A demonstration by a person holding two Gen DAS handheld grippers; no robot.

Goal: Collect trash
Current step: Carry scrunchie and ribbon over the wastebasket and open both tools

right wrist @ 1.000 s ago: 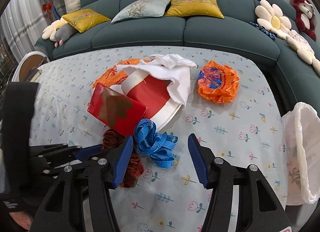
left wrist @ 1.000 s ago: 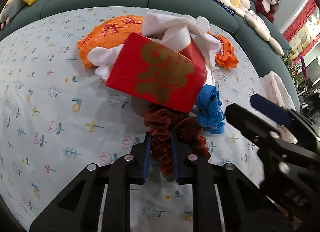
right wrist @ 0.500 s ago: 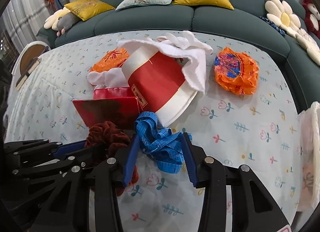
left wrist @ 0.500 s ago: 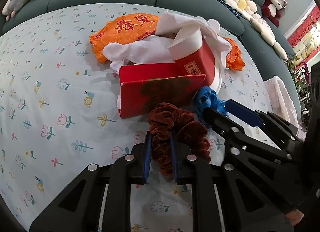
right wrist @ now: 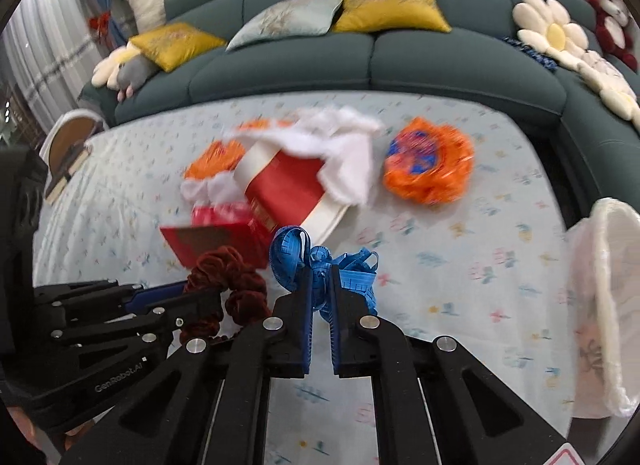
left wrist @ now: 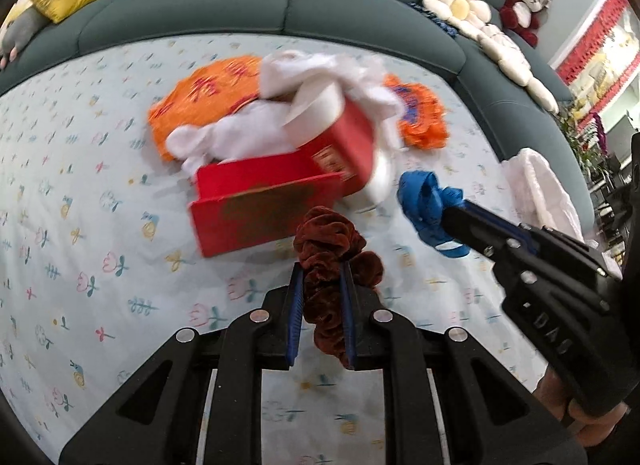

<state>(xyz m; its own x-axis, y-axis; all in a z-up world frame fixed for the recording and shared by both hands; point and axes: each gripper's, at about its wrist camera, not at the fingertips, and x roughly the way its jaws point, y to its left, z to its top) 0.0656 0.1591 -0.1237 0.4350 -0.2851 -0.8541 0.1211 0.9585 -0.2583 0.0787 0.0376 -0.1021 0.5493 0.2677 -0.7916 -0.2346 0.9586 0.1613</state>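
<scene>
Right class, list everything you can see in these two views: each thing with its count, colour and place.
scrunchie: 1, dark red, in left gripper
measuring tape: 1, blue, in right gripper
box: 1, red, mid-cloth
paper tub: 1, red and cream, tipped behind box
white cloths: several, over the tub
orange wrappers: 2, behind
white bag: 1, right edge
sofa: 1, teal, behind
cushions: 3, yellow and grey
left gripper: black, shut
right gripper: black, shut

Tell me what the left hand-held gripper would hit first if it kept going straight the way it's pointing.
Probably the red box. The left hand-held gripper, shut on the dark red scrunchie, points right at it, just past the scrunchie, though depth is hard to judge.
</scene>
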